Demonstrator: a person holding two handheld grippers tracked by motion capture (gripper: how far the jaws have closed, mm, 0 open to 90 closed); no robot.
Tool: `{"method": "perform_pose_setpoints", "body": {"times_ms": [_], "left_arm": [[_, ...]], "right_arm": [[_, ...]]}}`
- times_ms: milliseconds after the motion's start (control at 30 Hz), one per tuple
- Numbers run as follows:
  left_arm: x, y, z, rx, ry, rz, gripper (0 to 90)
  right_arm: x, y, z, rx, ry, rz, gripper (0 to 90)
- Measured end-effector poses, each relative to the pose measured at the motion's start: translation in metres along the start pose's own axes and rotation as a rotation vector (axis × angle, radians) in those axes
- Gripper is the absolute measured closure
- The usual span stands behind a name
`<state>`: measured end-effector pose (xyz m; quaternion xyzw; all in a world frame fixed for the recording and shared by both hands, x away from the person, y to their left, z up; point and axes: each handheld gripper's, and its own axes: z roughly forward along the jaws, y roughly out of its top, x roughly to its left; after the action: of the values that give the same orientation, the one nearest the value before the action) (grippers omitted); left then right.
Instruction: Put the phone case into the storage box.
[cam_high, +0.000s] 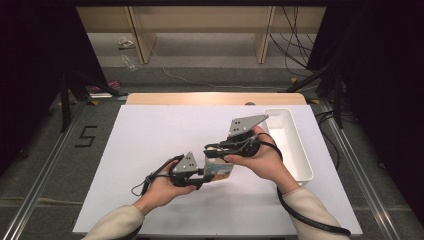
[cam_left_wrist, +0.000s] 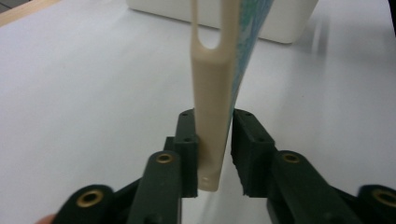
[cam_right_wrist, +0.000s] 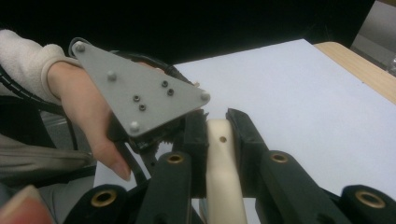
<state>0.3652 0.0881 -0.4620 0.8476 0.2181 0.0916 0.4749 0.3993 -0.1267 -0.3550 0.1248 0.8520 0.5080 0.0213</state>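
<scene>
A flat cream plastic handle (cam_left_wrist: 212, 93) with a slot and a blue-green printed panel (cam_left_wrist: 250, 32) is held above the white table. In the high view it is a small printed piece (cam_high: 222, 170) between both hands. My left gripper (cam_left_wrist: 215, 149) is shut on the handle's end, near a small hole. From the other side, my right gripper (cam_right_wrist: 217, 126) is shut on the same cream handle (cam_right_wrist: 224, 163). In the high view the left gripper (cam_high: 201, 175) sits just below and left of the right gripper (cam_high: 214, 150). Beyond the right jaws lies the left gripper's grey plate (cam_right_wrist: 140, 93).
A long white bin (cam_high: 295, 145) stands at the right side of the white tabletop (cam_high: 160, 135); its wall (cam_left_wrist: 280, 23) lies beyond the held piece. A wooden table edge (cam_high: 215, 98) runs along the back. Cables trail from both hands.
</scene>
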Motion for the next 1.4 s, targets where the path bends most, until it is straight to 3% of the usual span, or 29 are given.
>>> {"method": "perform_pose_setpoints", "body": {"times_ms": [233, 733, 867, 1000, 1067, 1300, 1400], "left_arm": [[0.000, 0.002, -0.002, 0.010, -0.008, -0.028, 79.4], [0.000, 0.003, -0.003, 0.016, -0.022, -0.021, 79.5], [0.000, 0.003, -0.004, 0.012, -0.018, -0.021, 79.5], [0.002, 0.004, -0.005, 0.007, 0.001, -0.039, 79.6], [0.003, 0.004, -0.006, 0.009, 0.013, -0.052, 79.6], [0.007, 0.004, -0.008, 0.009, 0.065, -0.093, 79.5], [0.009, 0.004, -0.010, -0.001, 0.089, -0.116, 79.5]], "right_arm": [[0.001, 0.000, 0.000, -0.011, 0.011, -0.002, 79.2], [-0.001, -0.002, 0.000, -0.028, 0.005, -0.008, 74.4], [-0.003, -0.003, 0.001, -0.040, -0.018, -0.005, 57.6], [-0.006, -0.005, 0.002, -0.077, -0.090, 0.009, 30.1], [-0.009, -0.006, 0.002, -0.095, -0.126, 0.022, 21.2], [-0.014, -0.010, 0.000, -0.192, -0.169, 0.095, 13.8], [-0.015, -0.012, 0.001, -0.193, -0.197, 0.108, 8.8]]}}
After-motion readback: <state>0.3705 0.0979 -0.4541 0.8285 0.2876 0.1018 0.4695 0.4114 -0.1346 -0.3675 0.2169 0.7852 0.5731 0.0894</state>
